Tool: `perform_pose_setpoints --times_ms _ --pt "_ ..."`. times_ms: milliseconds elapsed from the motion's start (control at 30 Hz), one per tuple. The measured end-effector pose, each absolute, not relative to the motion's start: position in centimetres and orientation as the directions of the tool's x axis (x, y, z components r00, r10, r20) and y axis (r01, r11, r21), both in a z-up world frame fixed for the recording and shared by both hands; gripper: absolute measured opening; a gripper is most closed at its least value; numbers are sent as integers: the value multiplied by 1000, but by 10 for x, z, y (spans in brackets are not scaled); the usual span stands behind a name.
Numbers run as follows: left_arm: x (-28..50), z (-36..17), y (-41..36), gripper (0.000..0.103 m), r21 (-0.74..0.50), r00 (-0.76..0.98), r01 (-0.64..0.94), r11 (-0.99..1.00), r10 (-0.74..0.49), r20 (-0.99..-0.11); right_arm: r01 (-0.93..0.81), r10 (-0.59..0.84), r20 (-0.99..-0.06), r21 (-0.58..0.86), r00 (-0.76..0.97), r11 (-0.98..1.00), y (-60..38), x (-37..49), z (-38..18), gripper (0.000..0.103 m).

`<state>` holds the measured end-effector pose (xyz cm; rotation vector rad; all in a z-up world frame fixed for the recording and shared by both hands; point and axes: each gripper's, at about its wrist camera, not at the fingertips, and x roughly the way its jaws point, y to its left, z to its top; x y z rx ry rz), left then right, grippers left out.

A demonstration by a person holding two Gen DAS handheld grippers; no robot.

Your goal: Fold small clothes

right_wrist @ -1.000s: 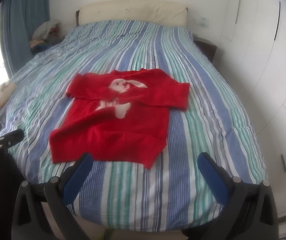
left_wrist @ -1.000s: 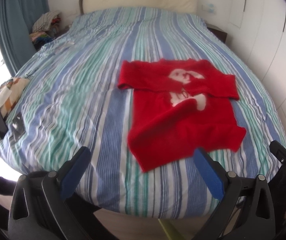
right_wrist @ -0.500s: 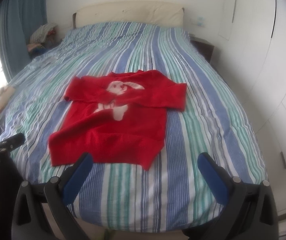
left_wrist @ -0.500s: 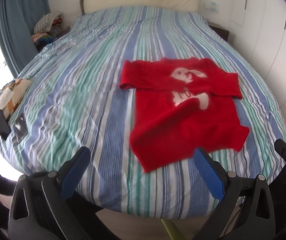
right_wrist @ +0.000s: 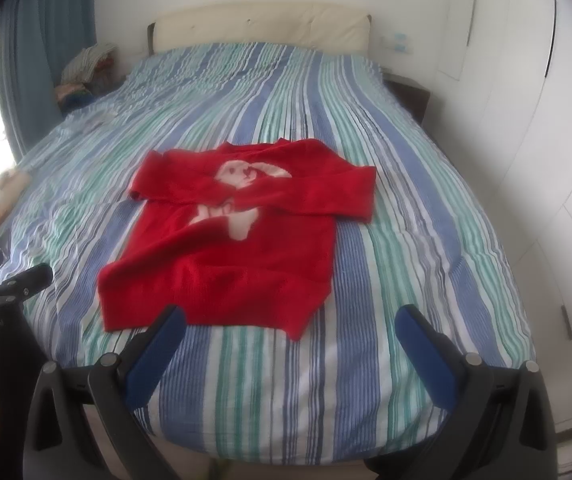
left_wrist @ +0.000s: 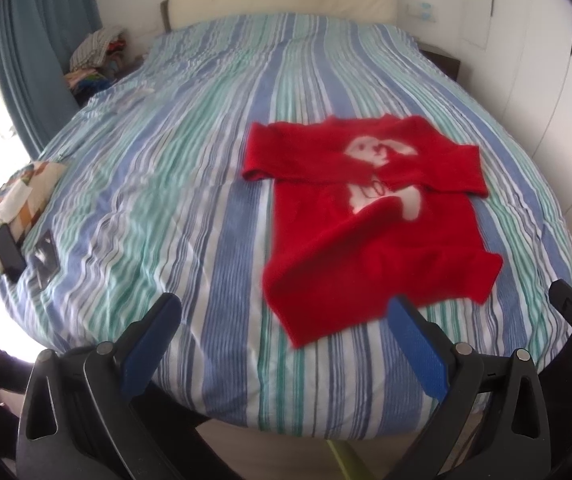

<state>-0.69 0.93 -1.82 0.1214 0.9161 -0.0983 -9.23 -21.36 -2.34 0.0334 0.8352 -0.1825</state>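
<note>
A wide bed with a blue, green and white striped cover (left_wrist: 189, 184) is filling the room. A small red knitted sweater with a white rabbit design (left_wrist: 370, 216) is lying flat on it near the foot end, both sleeves folded across the chest. The left tool (left_wrist: 281, 316) and the right tool (right_wrist: 290, 328) are hovering at the bed's foot, each with blue-padded jaws spread wide, gripping nothing. A dark phone (left_wrist: 7, 254) is lying at the left edge.
</note>
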Motion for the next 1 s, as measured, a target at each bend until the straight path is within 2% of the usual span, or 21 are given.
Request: perform_pose_setpoints --times_ms 833,1000 --pt "-3 -30 19 103 59 581 123 991 -23 -813 179 -148 -748 -39 647 983 -214 -91 -28 103" --pt "12 -61 46 103 -144 501 143 979 -197 -843 147 -126 -718 -33 685 989 -223 -94 -23 103"
